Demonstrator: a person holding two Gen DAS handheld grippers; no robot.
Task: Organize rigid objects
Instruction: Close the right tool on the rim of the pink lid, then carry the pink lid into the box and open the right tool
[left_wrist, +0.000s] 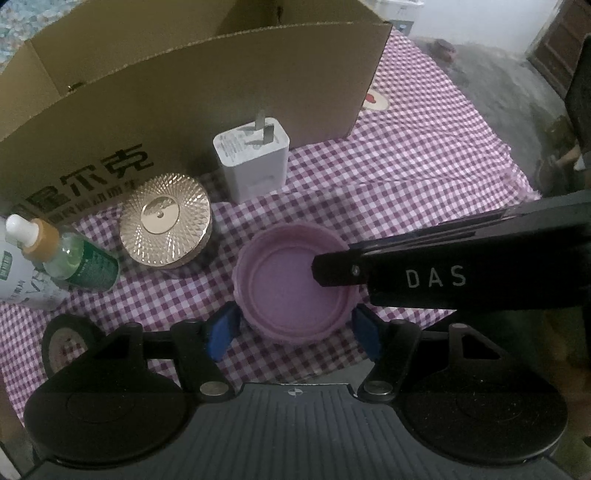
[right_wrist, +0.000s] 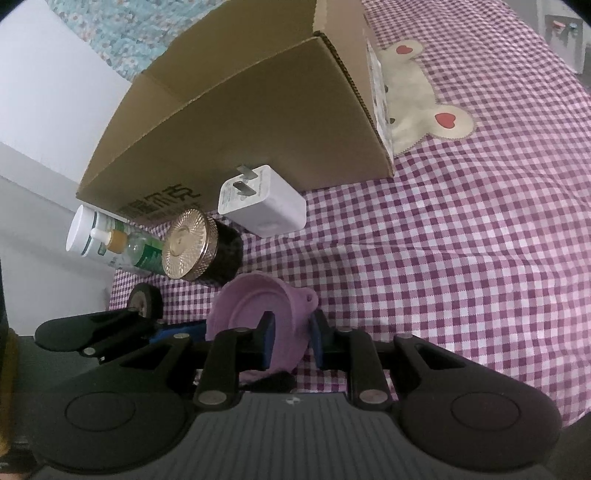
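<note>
Right hand-held gripper (right_wrist: 291, 341), angled steeply down, clamps the pink lid's (right_wrist: 258, 314) rim; left (left_wrist: 295, 332) straddles it unclenched

Dim, flat indoor light with a bluish cast, soft shadows under the cardboard box (left_wrist: 192, 81), a small glint on the gold lid (left_wrist: 166, 219), and fisheye bending with dark corners in both views

Pink lid (left_wrist: 295, 288); purple-white checked cloth (left_wrist: 406, 192); white charger (left_wrist: 253, 162); gold faceted jar top (left_wrist: 166, 221); brown cardboard box (left_wrist: 184, 92).
</note>
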